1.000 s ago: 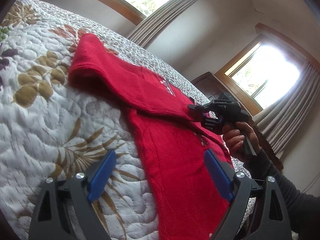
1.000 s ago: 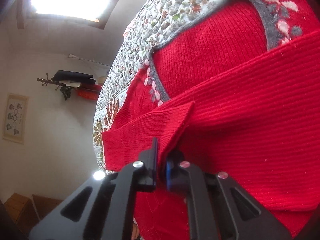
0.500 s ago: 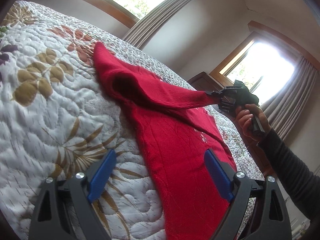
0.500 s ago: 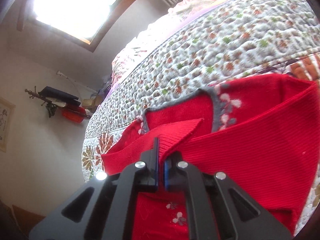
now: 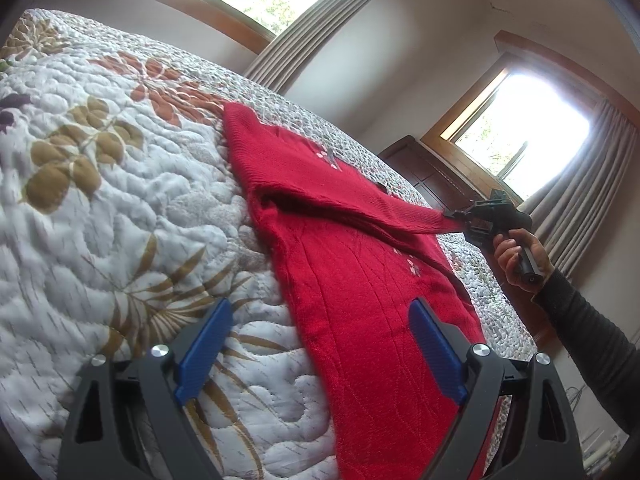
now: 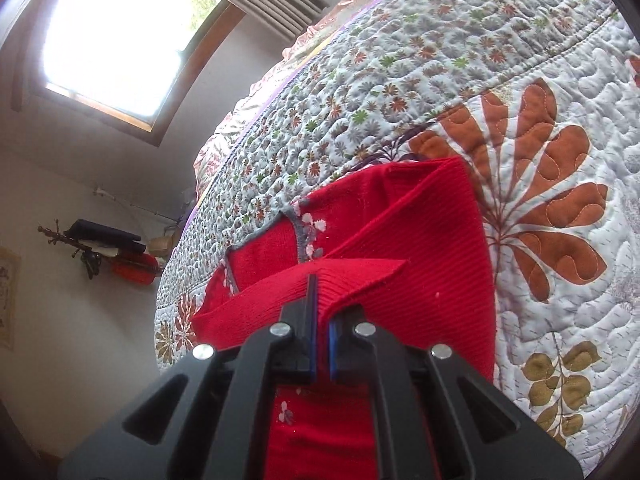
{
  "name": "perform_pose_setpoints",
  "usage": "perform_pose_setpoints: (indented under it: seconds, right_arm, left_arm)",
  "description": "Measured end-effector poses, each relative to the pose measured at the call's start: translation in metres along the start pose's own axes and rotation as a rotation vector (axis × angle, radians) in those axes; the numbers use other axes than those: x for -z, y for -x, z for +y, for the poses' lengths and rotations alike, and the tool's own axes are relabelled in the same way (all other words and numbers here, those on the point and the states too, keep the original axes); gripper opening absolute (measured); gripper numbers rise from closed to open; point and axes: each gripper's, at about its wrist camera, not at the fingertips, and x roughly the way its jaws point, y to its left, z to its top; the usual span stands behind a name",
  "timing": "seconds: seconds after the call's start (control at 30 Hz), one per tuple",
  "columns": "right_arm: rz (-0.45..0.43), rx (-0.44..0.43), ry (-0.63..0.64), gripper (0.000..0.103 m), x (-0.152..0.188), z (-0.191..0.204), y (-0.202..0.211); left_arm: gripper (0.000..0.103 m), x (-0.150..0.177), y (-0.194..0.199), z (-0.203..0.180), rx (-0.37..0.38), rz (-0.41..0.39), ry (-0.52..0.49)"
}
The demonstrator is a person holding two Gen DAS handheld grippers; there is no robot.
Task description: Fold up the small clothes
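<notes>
Red sweater (image 5: 360, 300) lies flat on the bed (image 5: 120, 200), its long side running away from our left claw (image 5: 320, 348), which hangs wide open and empty near the hem. Our right claw (image 6: 320, 320) pinches the sleeve cuff (image 6: 344, 280) tight, stretched across toward the bed's right edge.

A white quilted bedspread with brown and orange leaf prints (image 5: 120, 208) is covering the bed, filling the left wrist view from 7 to 11 o'clock. Daylight is pouring through a wood-framed window (image 5: 524, 140) at 2 o'clock, grey pleated curtains (image 5: 592, 200) hanging beside it. Plain pale walls (image 5: 400, 52) are rising behind a dark wooden cabinet (image 5: 428, 176)
</notes>
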Motion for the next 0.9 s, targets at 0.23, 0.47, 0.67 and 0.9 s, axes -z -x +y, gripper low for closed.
perform_pose_setpoints:
  seconds: [0.23, 0.47, 0.67, 0.9]
  right_arm:
    - [0.005, 0.011, -0.013, 0.002, 0.009, -0.022, 0.003]
    - [0.010, 0.043, -0.030, 0.002, 0.016, -0.048, 0.002]
    - [-0.009, -0.011, -0.079, 0.046, 0.012, -0.066, 0.005]
    - [0.019, -0.028, -0.063, 0.037, 0.004, -0.068, 0.002]
  left_arm:
    - [0.090, 0.000, -0.001, 0.001, -0.001, 0.001, -0.002]
    - [0.090, 0.001, -0.001, 0.002, 0.003, 0.000, 0.000]
    - [0.090, 0.001, -0.001, 0.002, 0.003, 0.000, -0.001]
    - [0.091, 0.001, -0.002, 0.002, 0.002, -0.001, -0.007]
